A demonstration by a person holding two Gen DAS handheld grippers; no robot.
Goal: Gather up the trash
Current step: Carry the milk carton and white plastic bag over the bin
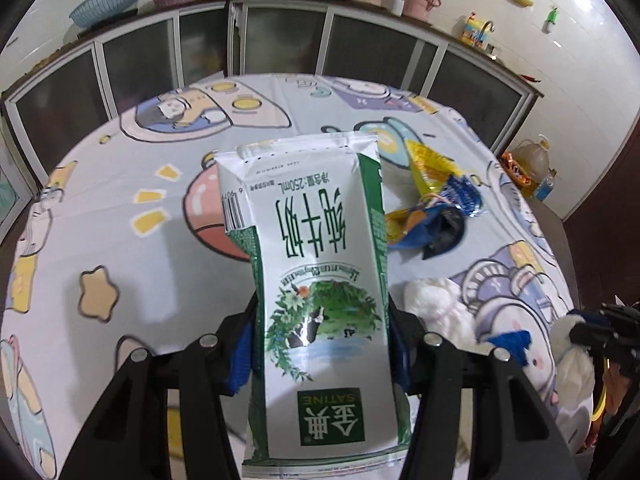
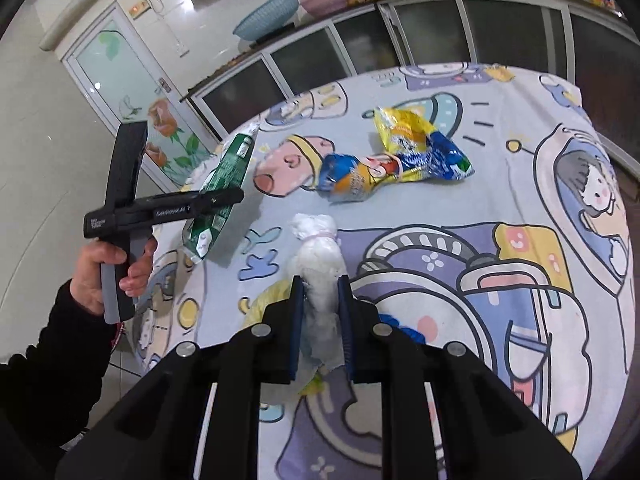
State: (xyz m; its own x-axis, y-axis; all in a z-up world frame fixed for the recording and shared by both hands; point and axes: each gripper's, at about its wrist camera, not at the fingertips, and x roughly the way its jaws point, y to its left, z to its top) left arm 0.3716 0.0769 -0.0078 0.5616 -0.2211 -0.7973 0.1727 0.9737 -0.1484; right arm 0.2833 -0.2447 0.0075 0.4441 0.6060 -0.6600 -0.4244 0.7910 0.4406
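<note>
A flattened green-and-white milk carton (image 1: 320, 264) stands between the fingers of my left gripper (image 1: 322, 312), which is shut on its sides, lifted off the cartoon tablecloth (image 1: 120, 216). In the right wrist view a hand holds that left gripper (image 2: 230, 200) at the table's left edge, with the carton (image 2: 226, 168) tilted in it. My right gripper (image 2: 321, 286) is shut on a white crumpled wad (image 2: 318, 256) that sticks out ahead of its blue pads. Crumpled yellow and blue snack wrappers (image 2: 400, 160) lie on the cloth beyond it and appear as wrappers (image 1: 436, 208) to the carton's right.
The round table (image 2: 520, 140) stands in front of a dark counter with glass-front cabinets (image 1: 280, 48). A blue basket (image 2: 266, 20) and a pink basin sit on the counter. An oil bottle (image 1: 532, 160) stands on the floor at the right. A small blue scrap (image 2: 404, 326) lies by my right fingers.
</note>
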